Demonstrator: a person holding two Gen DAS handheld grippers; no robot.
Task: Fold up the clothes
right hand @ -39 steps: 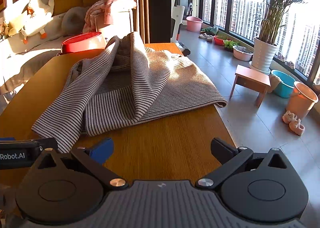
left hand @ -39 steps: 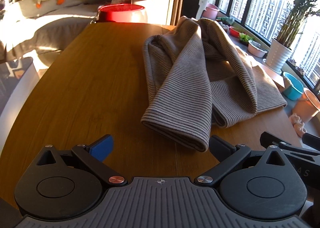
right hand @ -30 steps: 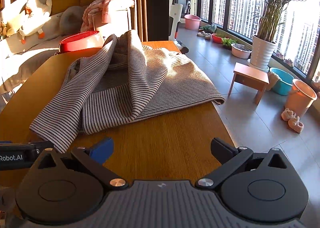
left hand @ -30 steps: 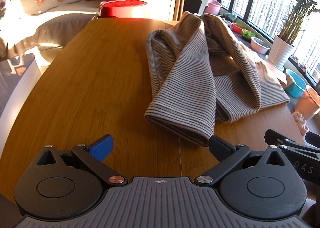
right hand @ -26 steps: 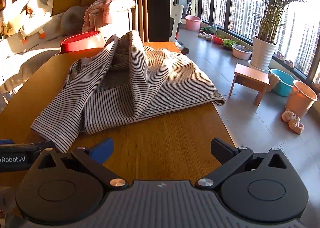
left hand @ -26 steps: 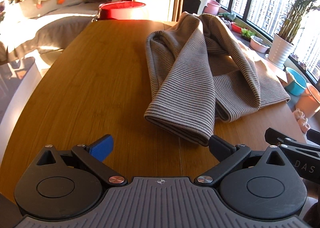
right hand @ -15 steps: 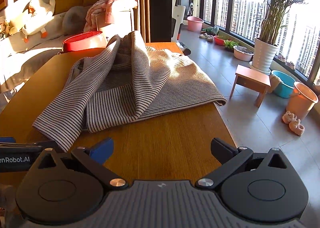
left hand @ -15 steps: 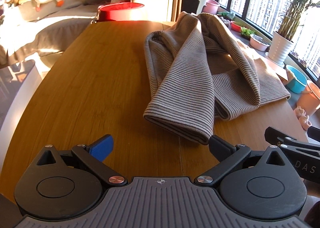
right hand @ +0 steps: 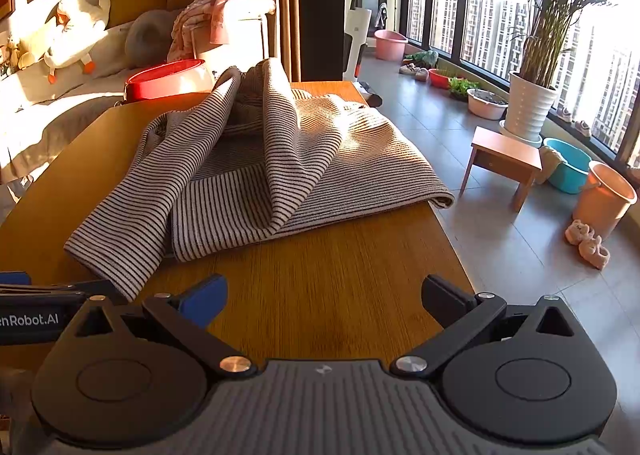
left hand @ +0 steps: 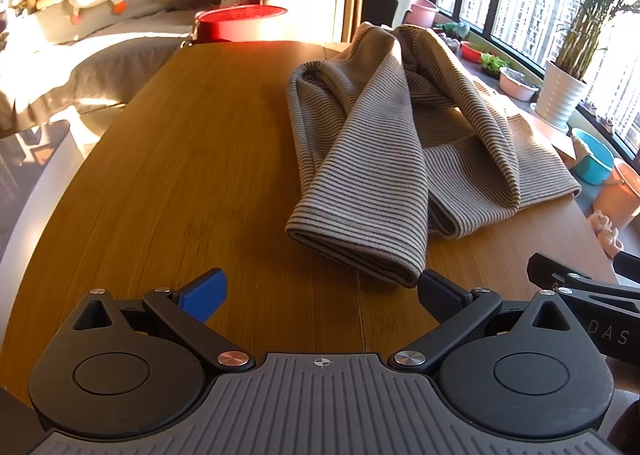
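One striped garment (left hand: pixel 372 159) lies crumpled on one wooden table (left hand: pixel 192 159); both grippers' jaws spread wide, empty.

Ahead of our jaws: top (left hand: pixel 360 143), ribbed striped knit cloth; table (left hand: pixel 192 159), smooth satin wood, visible grain.

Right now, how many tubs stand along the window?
5: a pink tub farthest back, a red tub nearer, a pale tub beside the plant pot, a blue tub by the stool, an orange bucket nearest. Others may be hidden.
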